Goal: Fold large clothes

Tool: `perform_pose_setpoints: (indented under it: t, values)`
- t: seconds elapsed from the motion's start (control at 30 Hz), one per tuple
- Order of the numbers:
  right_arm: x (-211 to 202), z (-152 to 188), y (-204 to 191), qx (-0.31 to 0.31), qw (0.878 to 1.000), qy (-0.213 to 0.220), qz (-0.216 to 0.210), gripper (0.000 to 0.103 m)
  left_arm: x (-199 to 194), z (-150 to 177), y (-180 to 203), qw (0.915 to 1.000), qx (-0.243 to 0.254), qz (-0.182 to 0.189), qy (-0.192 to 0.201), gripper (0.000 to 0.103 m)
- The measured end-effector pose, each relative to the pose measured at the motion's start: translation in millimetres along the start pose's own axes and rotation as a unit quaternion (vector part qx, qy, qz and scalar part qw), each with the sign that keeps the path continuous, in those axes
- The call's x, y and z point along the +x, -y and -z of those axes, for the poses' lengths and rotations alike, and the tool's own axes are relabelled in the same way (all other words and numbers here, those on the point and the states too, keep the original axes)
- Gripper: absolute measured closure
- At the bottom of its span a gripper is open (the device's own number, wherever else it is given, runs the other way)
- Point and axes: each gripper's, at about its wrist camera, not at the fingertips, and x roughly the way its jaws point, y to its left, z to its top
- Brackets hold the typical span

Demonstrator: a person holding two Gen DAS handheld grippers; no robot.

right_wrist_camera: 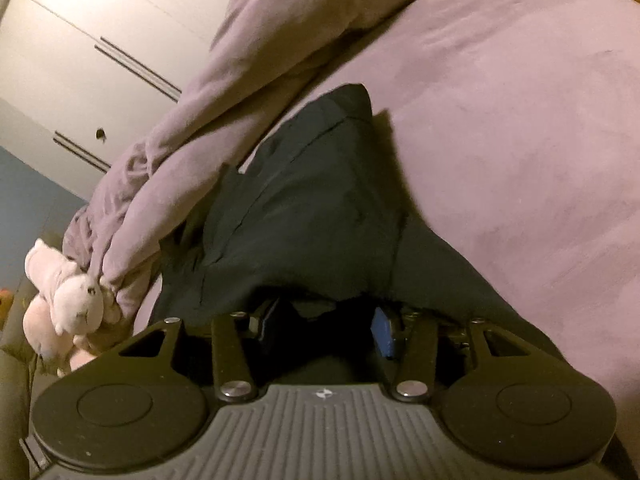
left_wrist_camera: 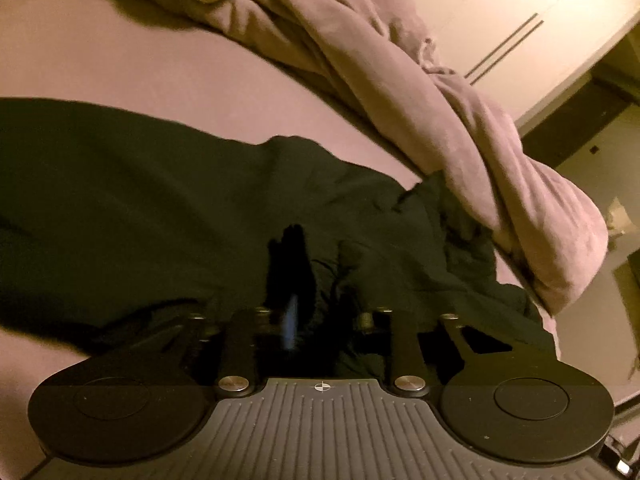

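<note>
A dark garment (left_wrist_camera: 140,200) lies spread across the pink bed sheet (left_wrist_camera: 120,52). My left gripper (left_wrist_camera: 318,268) hovers low over its rumpled right part. Its fingers stand slightly apart, with dark cloth showing in the narrow gap, and the picture is dim and blurred there. In the right wrist view the same garment (right_wrist_camera: 312,220) rises like a tent off the sheet (right_wrist_camera: 520,140) and drapes over my right gripper (right_wrist_camera: 324,312). That gripper's fingertips are hidden under the cloth. Its blue pads (right_wrist_camera: 384,336) stand well apart around a thick dark bunch of the fabric.
A crumpled pink duvet (left_wrist_camera: 400,80) runs along the far side of the bed and touches the garment (right_wrist_camera: 192,152). A pale plush toy (right_wrist_camera: 76,296) lies at the duvet's end. White wardrobe doors (left_wrist_camera: 500,12) stand behind the bed.
</note>
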Motion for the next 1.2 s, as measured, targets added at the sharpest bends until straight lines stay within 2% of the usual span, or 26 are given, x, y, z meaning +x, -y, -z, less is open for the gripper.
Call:
perform_pose_setpoints:
  t: [0.03, 0.1, 0.13, 0.17, 0.2, 0.23, 0.27, 0.33, 0.37, 0.47, 0.57, 0.6, 0.67, 0.7, 0.73, 0.77, 0.8, 0.83, 0.9, 0.93, 1.03, 1.07, 1.1, 1.17, 1.2]
  values:
    - [3.0, -0.2, -2.1, -0.004, 1.000, 0.005, 0.002, 0.056, -0.2, 2.9, 2.3, 1.0000, 0.006, 0.001, 0.001, 0.088]
    - [7.8, -2.0, -5.8, -0.019, 1.000, 0.011, 0.004, 0.072, -2.9, -1.9, 13.7, 0.9995, 0.028, 0.006, 0.016, 0.091]
    - [7.6, -4.4, -5.1, -0.026, 1.000, 0.011, 0.003, 0.085, -4.9, -4.7, 21.4, 0.9990, 0.039, 0.004, 0.023, 0.092]
    - [8.9, -6.5, -7.4, -0.031, 0.999, 0.012, 0.008, 0.090, -8.2, -7.6, 29.2, 0.9979, 0.053, 0.004, 0.037, 0.093]
    - [8.6, -8.4, -8.5, -0.033, 0.999, 0.016, 0.011, 0.093, -13.0, -9.7, 37.3, 0.9960, 0.071, 0.006, 0.054, 0.093]
    - [6.6, -10.6, -7.7, -0.028, 0.999, 0.022, 0.001, 0.099, -18.2, -10.9, 44.4, 0.9935, 0.089, 0.009, 0.071, 0.093]
    - [1.2, -12.2, -6.1, -0.026, 0.999, 0.034, -0.014, 0.100, -21.6, -11.2, 48.5, 0.9914, 0.103, 0.011, 0.080, 0.095]
    - [-6.9, -11.2, -5.5, -0.048, 0.997, 0.057, -0.006, 0.100, -22.4, -9.4, 53.4, 0.9869, 0.138, -0.004, 0.083, 0.095]
    - [-6.7, -10.0, -4.4, -0.058, 0.997, 0.056, 0.002, 0.100, -19.6, -6.8, 51.2, 0.9865, 0.144, -0.015, 0.075, 0.095]
    - [4.7, -4.7, 5.3, -0.085, 0.995, 0.012, 0.040, 0.100, -1.9, 3.3, 36.3, 0.9862, 0.142, -0.078, 0.034, 0.095]
    - [-3.6, -1.6, 7.0, -0.125, 0.991, -0.009, 0.042, 0.100, -4.3, 7.9, 21.1, 0.9842, 0.133, -0.116, 0.018, 0.083]
    - [-11.5, -2.4, 4.8, -0.134, 0.990, -0.010, 0.043, 0.099, -10.9, 6.3, 18.3, 0.9847, 0.127, -0.118, 0.020, 0.082]
    - [-33.7, -5.3, -3.7, -0.156, 0.987, 0.000, 0.044, 0.095, -25.1, 2.3, 16.9, 0.9857, 0.117, -0.117, 0.034, 0.071]
    - [-45.7, -6.8, -11.1, -0.176, 0.983, 0.018, 0.042, 0.095, -33.8, 0.5, 20.4, 0.9853, 0.116, -0.115, 0.049, 0.067]
    - [-56.3, -8.6, -20.5, -0.196, 0.979, 0.040, 0.035, 0.093, -39.6, -0.6, 26.4, 0.9848, 0.117, -0.112, 0.063, 0.059]
    - [-60.5, -11.2, -30.2, -0.209, 0.976, 0.055, 0.030, 0.088, -42.8, -1.5, 33.3, 0.9847, 0.118, -0.107, 0.071, 0.053]
    - [-59.5, -13.4, -40.4, -0.215, 0.974, 0.068, 0.026, 0.078, -41.6, -2.0, 43.8, 0.9853, 0.118, -0.097, 0.077, 0.052]
    - [-52.9, -14.4, -53.1, -0.225, 0.971, 0.073, 0.021, 0.073, -38.5, -1.9, 55.0, 0.9864, 0.120, -0.082, 0.077, 0.050]
    - [-23.1, -11.4, -81.4, -0.255, 0.964, 0.072, 0.024, 0.071, -19.4, 4.7, 78.0, 0.9881, 0.131, -0.043, 0.067, 0.041]
    - [-4.6, -8.1, -94.3, -0.271, 0.960, 0.067, 0.036, 0.071, -9.7, 7.8, 86.6, 0.9872, 0.142, -0.039, 0.062, 0.037]
    - [45.6, 8.5, -119.4, -0.317, 0.944, 0.062, 0.064, 0.071, 30.0, 24.7, 106.7, 0.9769, 0.190, -0.080, 0.054, 0.035]
    - [61.8, 13.6, -122.0, -0.338, 0.935, 0.061, 0.088, 0.071, 44.6, 29.9, 109.3, 0.9707, 0.209, -0.111, 0.044, 0.035]
    - [77.2, 17.4, -119.3, -0.355, 0.925, 0.056, 0.127, 0.072, 52.5, 34.1, 108.0, 0.9666, 0.219, -0.129, 0.033, 0.036]
    - [84.0, 19.6, -100.4, -0.374, 0.913, 0.058, 0.154, 0.074, 60.5, 42.2, 105.8, 0.9602, 0.240, -0.139, 0.030, 0.037]
    - [82.5, 19.3, -88.2, -0.390, 0.903, 0.071, 0.165, 0.074, 62.9, 46.9, 105.9, 0.9541, 0.259, -0.147, 0.033, 0.037]
